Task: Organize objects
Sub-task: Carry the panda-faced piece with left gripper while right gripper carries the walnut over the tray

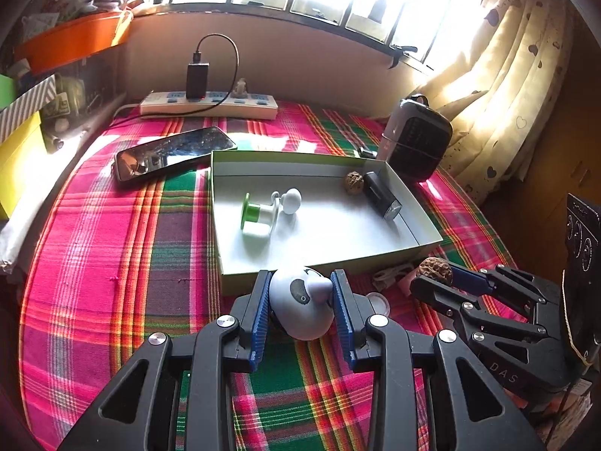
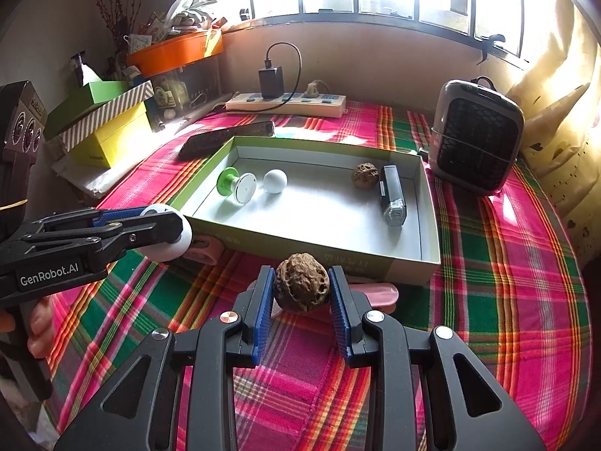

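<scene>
Blue pads of left gripper [image 1: 300,300] squeeze white round toy [image 1: 300,302] — just in front of box [image 1: 326,267]. Right gripper [image 2: 301,291] squeezes brown walnut [image 2: 301,287], also near box front. Inside box: second walnut [image 2: 365,175], white ball [image 2: 275,180], green spool [image 2: 234,185], black flashlight [image 2: 392,195].

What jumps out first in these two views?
Each set of tongs grips something just short of the open box: the left tongs a white rounded gadget, the right tongs a wrinkled walnut. Inside the box, a second walnut sits at the far right beside a black flashlight.
</scene>
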Available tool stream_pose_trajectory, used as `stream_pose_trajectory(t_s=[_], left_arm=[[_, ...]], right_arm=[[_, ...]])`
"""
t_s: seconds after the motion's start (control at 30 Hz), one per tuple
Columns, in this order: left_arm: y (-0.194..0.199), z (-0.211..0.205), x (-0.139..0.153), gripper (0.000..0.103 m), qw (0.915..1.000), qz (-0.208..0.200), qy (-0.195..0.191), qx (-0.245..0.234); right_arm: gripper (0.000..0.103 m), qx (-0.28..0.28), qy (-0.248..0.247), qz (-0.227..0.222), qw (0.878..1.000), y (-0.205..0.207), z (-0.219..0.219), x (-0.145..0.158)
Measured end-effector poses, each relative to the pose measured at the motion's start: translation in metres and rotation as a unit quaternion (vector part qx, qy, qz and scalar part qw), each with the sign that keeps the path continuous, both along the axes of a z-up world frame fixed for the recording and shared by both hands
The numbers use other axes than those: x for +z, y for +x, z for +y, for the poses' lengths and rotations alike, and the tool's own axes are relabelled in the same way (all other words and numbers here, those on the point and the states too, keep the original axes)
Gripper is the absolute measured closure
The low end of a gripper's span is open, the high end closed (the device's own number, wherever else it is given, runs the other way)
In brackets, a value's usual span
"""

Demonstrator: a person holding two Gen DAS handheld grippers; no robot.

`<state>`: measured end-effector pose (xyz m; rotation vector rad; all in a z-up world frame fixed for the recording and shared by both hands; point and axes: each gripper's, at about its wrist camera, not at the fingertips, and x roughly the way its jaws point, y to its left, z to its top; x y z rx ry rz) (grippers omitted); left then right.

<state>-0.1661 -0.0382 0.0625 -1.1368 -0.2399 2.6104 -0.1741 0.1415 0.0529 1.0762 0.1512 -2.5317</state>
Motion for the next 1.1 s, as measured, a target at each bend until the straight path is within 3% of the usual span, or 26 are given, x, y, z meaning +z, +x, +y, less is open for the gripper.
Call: stream_pose_trajectory(t_s=[0.53, 1.1], left_arm=[[-0.037, -0.009, 0.017, 0.073, 0.9997, 0.017, -0.009, 0.013], [-0.094, -0.01, 0.01, 0.073, 0.9997, 0.001, -0.02, 0.009]], right_arm=[[0.072, -0.004, -0.001, 0.017, 1.0, -0.04, -0.006, 0.019], [0.072, -0.007, -0.003, -0.018, 1.0, -0.102, -0.015, 0.009]])
